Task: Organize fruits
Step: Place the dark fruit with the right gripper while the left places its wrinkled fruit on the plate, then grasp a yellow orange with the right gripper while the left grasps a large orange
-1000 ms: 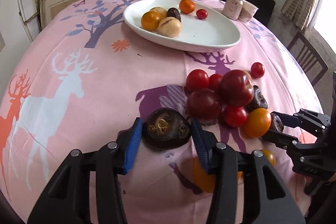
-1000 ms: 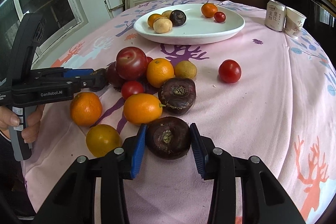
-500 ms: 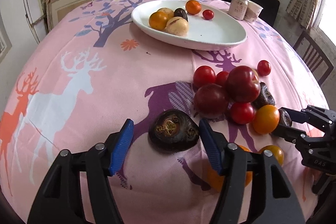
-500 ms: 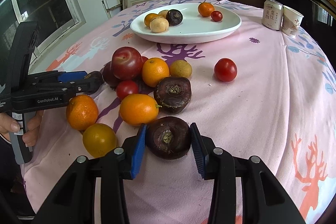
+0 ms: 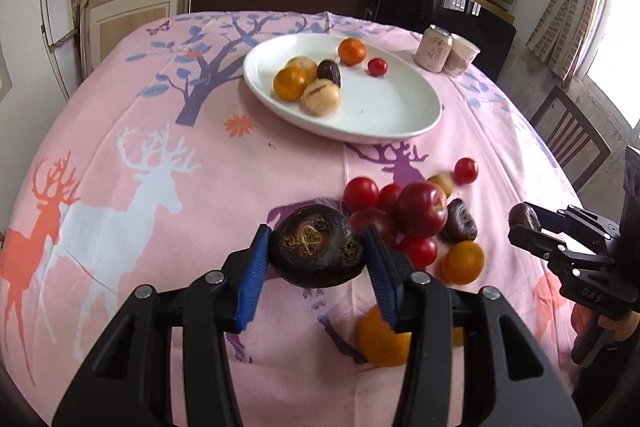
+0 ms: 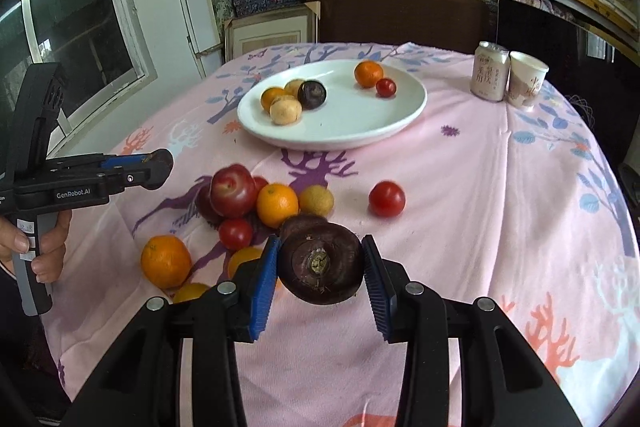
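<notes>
My left hand-held gripper [image 5: 317, 255] is closed on a dark fruit [image 5: 316, 253], and only its view shows the bare cloth left of the plate [image 5: 400, 123]. My right hand-held gripper [image 6: 319, 269] clamps a second dark fruit [image 6: 321, 269]; its view alone shows my left hand [image 6: 38, 247] level beside the pile [image 6: 256, 203]. Both fruits are raised over the table [image 6: 500, 187], with open cloth leading to the plate.

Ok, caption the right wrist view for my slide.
Right gripper lifts a dark water chestnut toward the white plate.
</notes>
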Motion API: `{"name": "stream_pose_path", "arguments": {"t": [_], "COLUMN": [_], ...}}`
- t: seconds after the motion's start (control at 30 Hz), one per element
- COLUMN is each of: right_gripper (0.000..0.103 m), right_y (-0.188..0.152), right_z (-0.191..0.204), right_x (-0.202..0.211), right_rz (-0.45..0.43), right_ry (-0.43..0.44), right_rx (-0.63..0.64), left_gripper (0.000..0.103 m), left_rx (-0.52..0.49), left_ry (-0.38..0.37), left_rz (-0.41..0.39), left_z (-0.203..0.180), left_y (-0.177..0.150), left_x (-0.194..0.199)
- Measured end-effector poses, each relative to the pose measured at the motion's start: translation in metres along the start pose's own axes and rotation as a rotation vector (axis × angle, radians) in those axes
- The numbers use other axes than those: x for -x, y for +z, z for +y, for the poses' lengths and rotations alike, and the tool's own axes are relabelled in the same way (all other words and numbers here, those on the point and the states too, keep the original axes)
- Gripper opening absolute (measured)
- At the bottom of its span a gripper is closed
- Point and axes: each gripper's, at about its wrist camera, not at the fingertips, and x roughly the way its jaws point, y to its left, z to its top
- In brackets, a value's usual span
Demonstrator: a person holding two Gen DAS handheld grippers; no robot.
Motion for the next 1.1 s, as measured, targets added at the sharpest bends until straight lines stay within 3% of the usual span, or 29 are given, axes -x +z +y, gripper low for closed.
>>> {"name": "stream_pose_path", "arguments": {"t": [0.23, 0.47, 0.63, 0.7, 0.83, 1.1], "right_gripper": [0.041, 0.042, 0.042, 0.047, 0.05, 0.057], "right_y": [0.061, 0.094, 0.1, 0.099, 0.093, 0.067], "right_z": [0.0, -0.006, -0.022, -0.027, -0.032, -0.032], "right_x": [-0.009, -0.066, -0.103, -0.109, -0.099, -0.06], "right_rz": [-0.128, -0.067, 0.008, 0.021, 0.003, -0.002], "right_ry": [-0.006, -0.017, -0.008, 0.002, 0.006, 0.02], "right_rx": [0.019, 0.024, -0.054, -0.09, -0.108, -0.089], "left_gripper": [0.046, 0.046, 0.046, 0.047, 0.077, 0.084], "left_rx": [-0.041, -0.008, 0.043, 0.067, 0.104, 0.059], "left_ry": [0.043, 0.064, 0.078, 0.081, 0.073, 0.086], "left_rz": [-0.066, -0.026, -0.002, 0.001, -0.029, -0.062], "left_z": [-0.019, -0.023, -0.014, -0.01, -0.005, -0.009], "left_y": [0.062, 0.104, 0.116, 0.119, 0.12, 0.102], "left_x": [-0.016, -0.075, -0.106, -0.114, -0.108, -0.068]}}
